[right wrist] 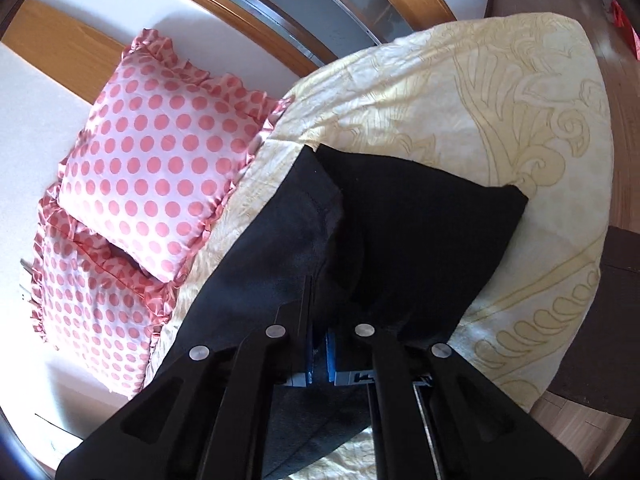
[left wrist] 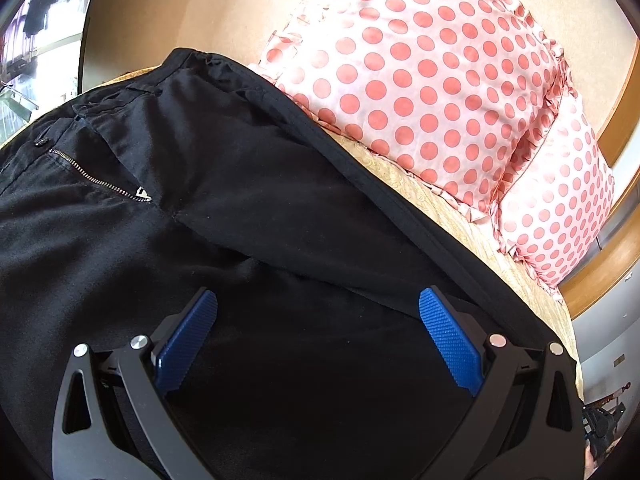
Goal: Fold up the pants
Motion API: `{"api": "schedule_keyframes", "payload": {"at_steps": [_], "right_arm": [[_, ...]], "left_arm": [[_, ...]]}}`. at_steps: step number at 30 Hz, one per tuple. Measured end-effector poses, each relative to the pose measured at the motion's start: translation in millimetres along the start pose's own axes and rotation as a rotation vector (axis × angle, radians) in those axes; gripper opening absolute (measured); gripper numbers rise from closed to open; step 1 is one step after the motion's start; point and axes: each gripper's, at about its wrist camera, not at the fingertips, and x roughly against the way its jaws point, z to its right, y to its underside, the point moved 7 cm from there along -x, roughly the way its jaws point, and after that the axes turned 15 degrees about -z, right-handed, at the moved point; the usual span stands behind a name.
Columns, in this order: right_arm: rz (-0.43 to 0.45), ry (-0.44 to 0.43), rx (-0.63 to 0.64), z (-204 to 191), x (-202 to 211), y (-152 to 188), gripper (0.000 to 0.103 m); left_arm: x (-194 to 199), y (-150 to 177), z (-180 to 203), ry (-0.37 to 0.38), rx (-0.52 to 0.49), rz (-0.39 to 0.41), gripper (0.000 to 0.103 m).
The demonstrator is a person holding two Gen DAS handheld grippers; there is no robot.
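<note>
I can read no words, labels, brands or numbers anywhere ahead of either of my tools, neither on the cloth under them nor on anything beyond them.

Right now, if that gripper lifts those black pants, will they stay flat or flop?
Probably flop: the pants already sag and crease around the shut right gripper. They look thin and light, draping in soft wrinkles near the zipper. Unheld parts would likely drag across the bedspread.

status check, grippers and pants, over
Left gripper open over pants. Right gripper shut on pants leg. Pillows beside, nothing blocking.
</note>
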Motion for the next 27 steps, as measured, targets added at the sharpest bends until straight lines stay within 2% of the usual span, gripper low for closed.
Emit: {"api": "schedule_keyframes", "payload": {"at_steps": [2,4,7,9,10,14,19,21,23,25,27], "right_arm": [[0.003,0.011,0.017,3,-4,2,0.005],[0.014,0.026,0.039,1,-5,2,0.004],[0.02,0.028,0.045,1,-6,1,0.004],[0.025,0.029,0.047,1,-6,0,0.004],[0.028,0.036,0.057,0,-6,0,0.004],[0.036,0.054,0.084,-1,-6,0,0.004],[0.042,0.099,0.13,-5,-7,0,0.004],[0.051,0.127,0.156,-8,-7,0,0.004],[0.059,0.151,0.174,-10,-8,0,0.005],[0.065,0.175,0.191,-12,-9,1,0.005],[0.067,0.186,0.2,-13,-10,0,0.005]], "left_arm": [[9,-7,-6,-0.006,0.013,-0.02,0.101],[29,-20,-13,-0.045,0.01,0.04,0.101],[57,-50,-12,-0.205,-0.077,0.152,0.101],[65,-74,-8,-0.306,-0.132,0.18,0.101],[63,-87,-7,-0.323,-0.139,0.17,0.101],[35,-141,-7,-0.23,-0.076,0.062,0.101],[-20,-195,-24,-0.237,0.04,-0.058,0.098],[-41,-209,-36,-0.232,0.091,-0.108,0.083],[-61,-219,-48,-0.235,0.153,-0.158,0.06],[-75,-224,-61,-0.243,0.204,-0.187,0.055],[-80,-230,-71,-0.259,0.232,-0.173,0.055]]}}
